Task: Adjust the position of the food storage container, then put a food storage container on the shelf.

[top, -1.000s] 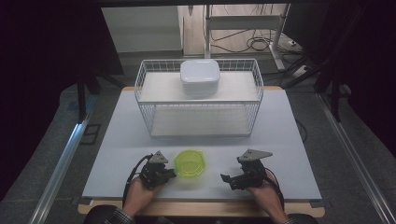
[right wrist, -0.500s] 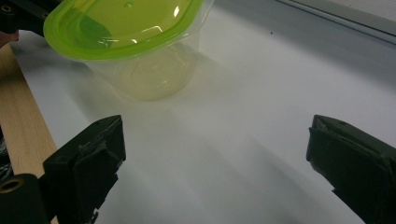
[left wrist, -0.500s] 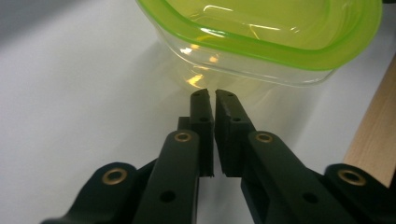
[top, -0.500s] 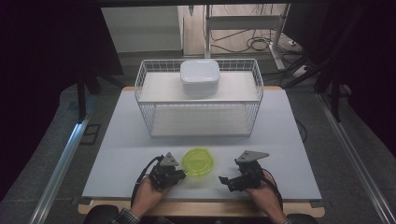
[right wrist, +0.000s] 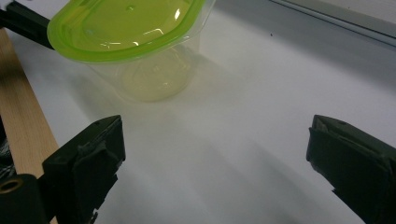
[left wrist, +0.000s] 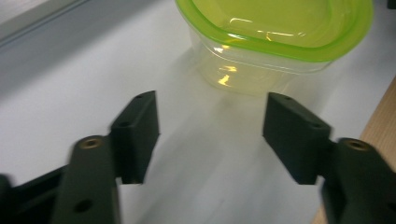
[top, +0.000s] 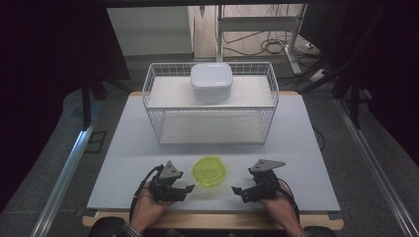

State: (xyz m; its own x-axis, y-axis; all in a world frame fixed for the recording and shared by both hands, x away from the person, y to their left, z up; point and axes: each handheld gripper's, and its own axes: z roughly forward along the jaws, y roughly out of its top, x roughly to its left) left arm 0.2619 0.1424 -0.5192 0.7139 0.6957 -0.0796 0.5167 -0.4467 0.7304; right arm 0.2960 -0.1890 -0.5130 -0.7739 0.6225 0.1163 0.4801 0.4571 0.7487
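Note:
A clear tub with a yellow-green lid (top: 209, 171) stands on the white table (top: 128, 148) near its front edge, between my two grippers. My left gripper (top: 185, 190) lies just left of it, held by a hand. Its jaws have just been opening and now stand open with nothing between them. In the left gripper view the tub (left wrist: 261, 51) sits a little beyond the open left gripper (left wrist: 210, 107). My right gripper (top: 237, 191) rests to the tub's right, open and empty. In the right gripper view the tub (right wrist: 140, 51) is ahead and to the left of the right gripper (right wrist: 217, 126).
A white wire basket (top: 210, 123) stands across the back half of the table, with a white square box (top: 211, 81) at its top. A wooden strip (top: 212, 217) runs along the table's front edge. Dark floor and cables lie beyond the table.
The tub has shifted slightly to the right along with my left gripper. The left jaws have since opened and drawn back a little from it. The right gripper has stayed put.

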